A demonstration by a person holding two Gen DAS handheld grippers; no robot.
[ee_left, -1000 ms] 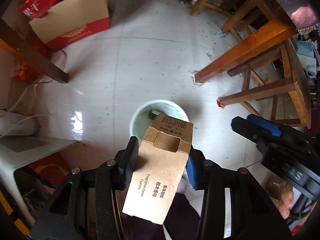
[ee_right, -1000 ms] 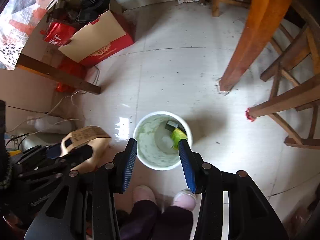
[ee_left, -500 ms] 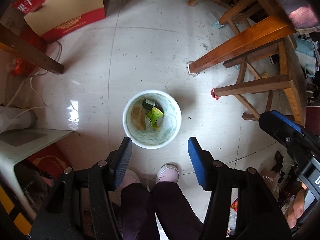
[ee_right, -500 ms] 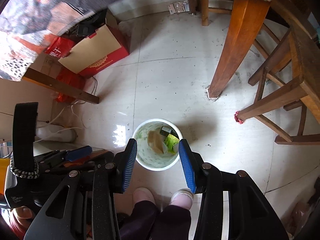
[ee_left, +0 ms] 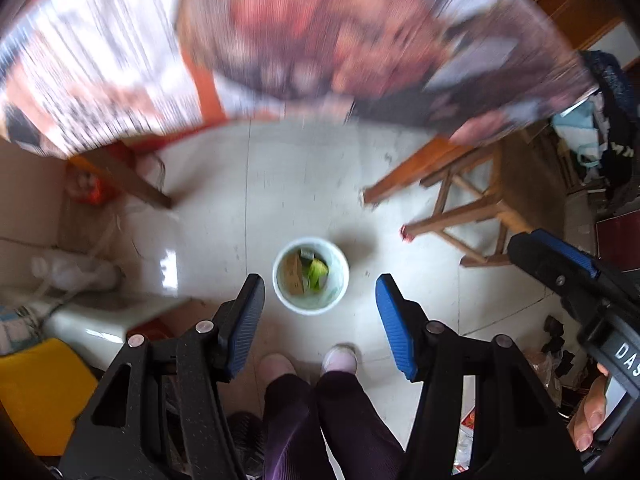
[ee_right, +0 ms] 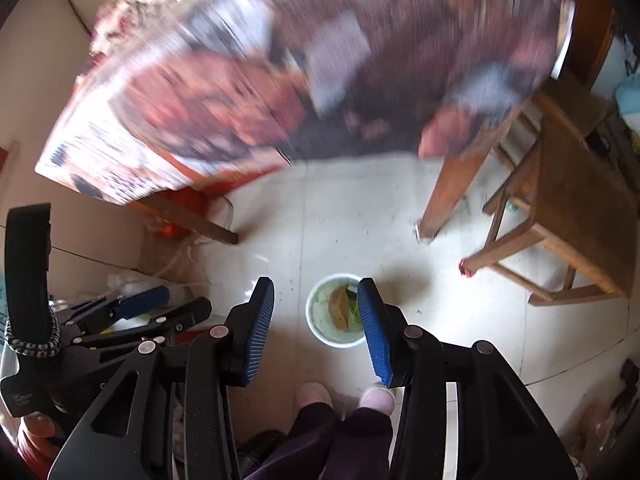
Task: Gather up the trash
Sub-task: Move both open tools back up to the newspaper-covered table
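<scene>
A white round bin [ee_left: 337, 293] stands on the pale tiled floor far below both grippers. In it lie a brown cardboard carton [ee_left: 292, 279] and a green wrapper [ee_left: 318, 270]. My left gripper [ee_left: 319, 285] hangs high over the bin, open, with nothing between its blue pads. My right gripper [ee_right: 316, 286] is also open and empty, with the bin [ee_right: 319, 314] and the carton [ee_right: 340, 307] seen just inside its right finger. Each gripper shows in the other's view: the right gripper [ee_left: 560, 272] at the right edge, the left gripper [ee_right: 140, 308] at the left.
A blurred patterned tablecloth [ee_left: 304, 40] overhangs the top of both views, with wooden table legs [ee_right: 452, 196] under it. A wooden stool [ee_left: 476, 208] stands to the right. The person's feet in pink slippers [ee_left: 340, 358] are just before the bin. Cables and clutter lie at left.
The left gripper opened and let go of the brown carton, which now lies in the bin. Both grippers rose well above the floor, and the tablecloth's edge came into view.
</scene>
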